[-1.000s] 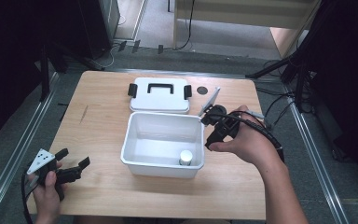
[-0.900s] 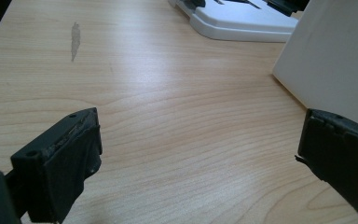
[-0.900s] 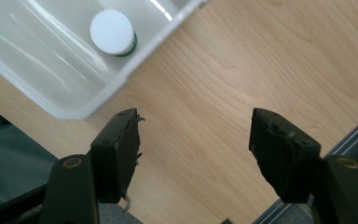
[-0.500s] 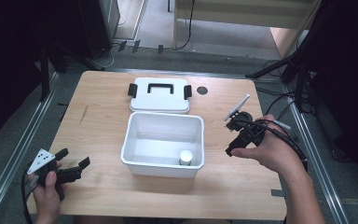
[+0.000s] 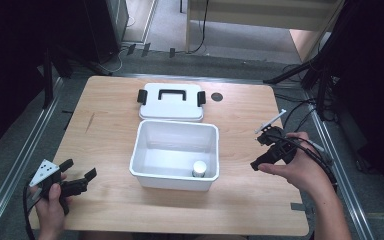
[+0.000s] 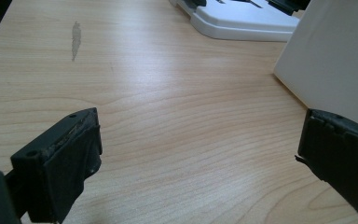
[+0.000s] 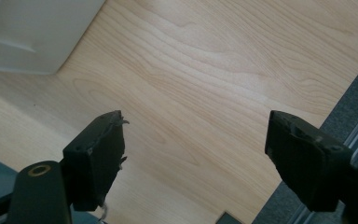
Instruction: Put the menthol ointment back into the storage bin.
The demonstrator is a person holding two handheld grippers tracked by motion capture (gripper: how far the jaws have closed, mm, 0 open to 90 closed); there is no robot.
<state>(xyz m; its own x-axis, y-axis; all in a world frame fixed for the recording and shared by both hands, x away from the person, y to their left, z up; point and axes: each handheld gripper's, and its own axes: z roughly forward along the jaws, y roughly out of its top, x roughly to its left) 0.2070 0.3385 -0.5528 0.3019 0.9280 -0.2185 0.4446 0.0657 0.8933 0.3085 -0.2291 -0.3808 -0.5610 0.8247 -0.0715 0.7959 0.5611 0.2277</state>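
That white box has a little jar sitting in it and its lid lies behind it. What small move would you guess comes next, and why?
Probably the right gripper reaches toward the lid to bring it over the white box. That is a guess: the small jar already sits inside, the lid lies flat just behind the box, and both grippers are open and empty, the left gripper resting low near the table's front corner.

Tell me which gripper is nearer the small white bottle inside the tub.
Right. The right gripper hovers just past the tub's right wall, beside the bottle; the left gripper sits farther off, near the table's front-left corner.
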